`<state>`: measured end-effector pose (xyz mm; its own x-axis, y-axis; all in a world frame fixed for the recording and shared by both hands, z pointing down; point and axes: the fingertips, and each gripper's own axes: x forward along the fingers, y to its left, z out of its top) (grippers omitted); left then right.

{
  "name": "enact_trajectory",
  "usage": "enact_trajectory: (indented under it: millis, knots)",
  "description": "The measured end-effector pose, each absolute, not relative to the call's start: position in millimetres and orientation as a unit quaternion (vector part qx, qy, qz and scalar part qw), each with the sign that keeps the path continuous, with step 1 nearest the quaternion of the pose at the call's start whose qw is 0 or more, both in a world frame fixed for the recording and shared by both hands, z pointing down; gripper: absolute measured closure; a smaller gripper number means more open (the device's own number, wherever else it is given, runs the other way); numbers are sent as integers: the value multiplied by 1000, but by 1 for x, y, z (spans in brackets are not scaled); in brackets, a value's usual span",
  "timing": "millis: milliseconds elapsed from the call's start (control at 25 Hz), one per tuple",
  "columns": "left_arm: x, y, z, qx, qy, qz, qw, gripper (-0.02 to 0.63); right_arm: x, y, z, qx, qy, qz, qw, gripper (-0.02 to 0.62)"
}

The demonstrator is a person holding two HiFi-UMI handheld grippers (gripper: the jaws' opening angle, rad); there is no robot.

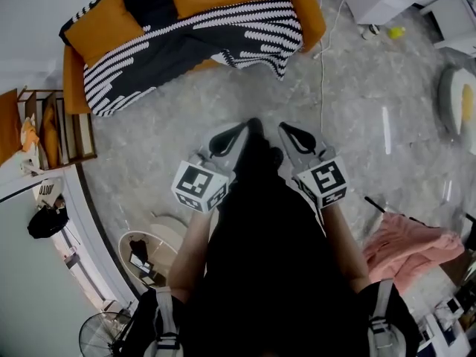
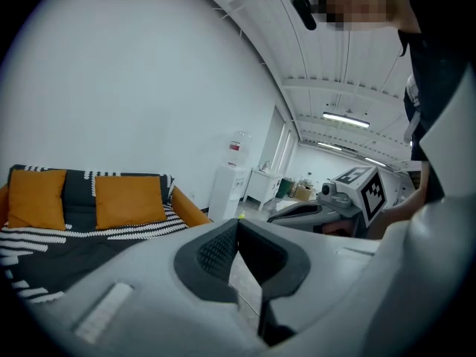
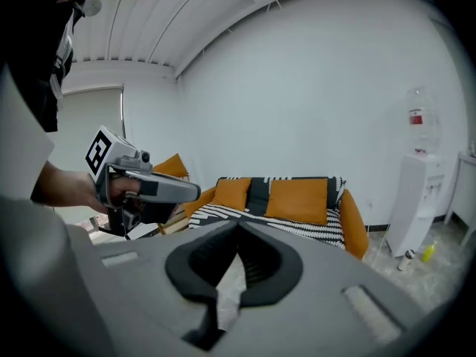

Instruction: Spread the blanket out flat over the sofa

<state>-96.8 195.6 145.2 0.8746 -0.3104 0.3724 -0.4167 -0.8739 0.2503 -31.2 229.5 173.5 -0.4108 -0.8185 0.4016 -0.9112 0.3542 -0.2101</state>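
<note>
The black-and-white striped blanket [image 1: 193,36] lies across the orange sofa [image 1: 314,17], rumpled, with one corner hanging over the front edge. Two orange cushions [image 1: 104,22] lean on the backrest. Both grippers hover over the grey floor, well short of the sofa and side by side. My left gripper [image 1: 239,131] is shut and holds nothing; its tips meet in the left gripper view [image 2: 238,222]. My right gripper [image 1: 286,130] is likewise shut and empty [image 3: 238,224]. In the right gripper view the blanket [image 3: 297,225] covers the seat beyond the jaws.
A wooden shelf [image 1: 59,129] stands left of the sofa. A pink cloth [image 1: 407,248] lies at the right, a round white stand [image 1: 160,248] and a fan [image 1: 104,335] at the lower left. A cable [image 1: 322,65] runs over the floor. A white water dispenser [image 2: 227,188] stands right of the sofa.
</note>
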Motion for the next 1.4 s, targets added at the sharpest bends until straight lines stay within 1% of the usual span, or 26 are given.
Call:
enact_trajectory:
  millis: [360,680,920,1160,1240,1400]
  knots:
    - [-96,116,169,949,-203,155,185,595,-17,151,175,526,-816,201,130,592]
    - [-75,43,179,954,-187,129,195,595,-14,83,188,515,-815,201,173,592]
    - [-53,17,195,960,-156,137,188,595,-5,58,213,496,-817,215,200,592]
    - [-49,4,223,959,-157,143,186,595,0,44,254,467,-820,236,230,592]
    - [-44,1,240,956,-165,148,191,595,6,40,273,456,-822,247,234,537]
    - [-34,-5,273,946,-194,154,209,595,25,30,309,431,-829,258,244,529]
